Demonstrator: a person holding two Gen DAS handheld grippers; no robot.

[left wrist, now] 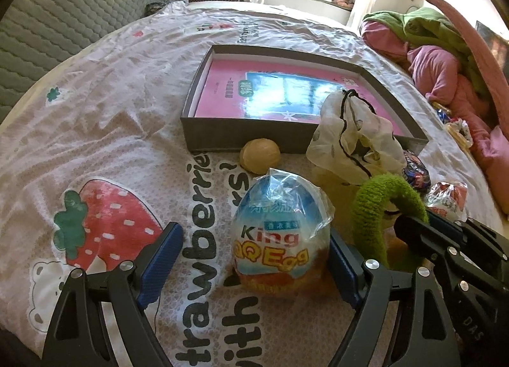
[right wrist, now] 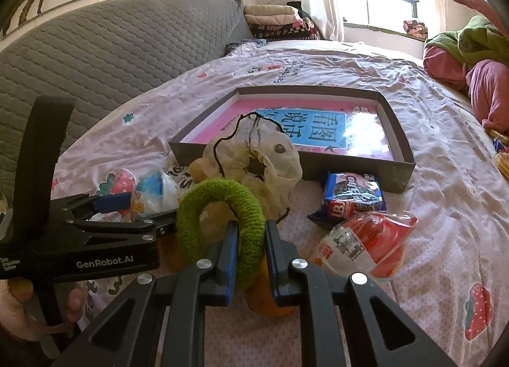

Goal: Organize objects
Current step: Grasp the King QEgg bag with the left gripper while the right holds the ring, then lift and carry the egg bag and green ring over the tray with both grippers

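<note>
Left claw (left wrist: 251,258): stood wide apart over the bed; the wrapped King QQ Egg (left wrist: 280,236) stood upright between its blue pads, with a gap on its left side.
Right claw (right wrist: 251,258): pinched narrow on the green fuzzy ring (right wrist: 219,223), which arched up just ahead of its fingers.
Just beyond the left claw: a walnut (left wrist: 260,155) lay against the box's near wall.
Beyond the right claw: a sheer cream drawstring pouch (right wrist: 257,160); to the right of it, a blue snack packet (right wrist: 353,201) and a red-wrapped egg (right wrist: 366,246).
Farther off: an open grey box (left wrist: 235,141) holding a pink book (left wrist: 229,90), on the strawberry-print bedsheet (left wrist: 111,112).
</note>
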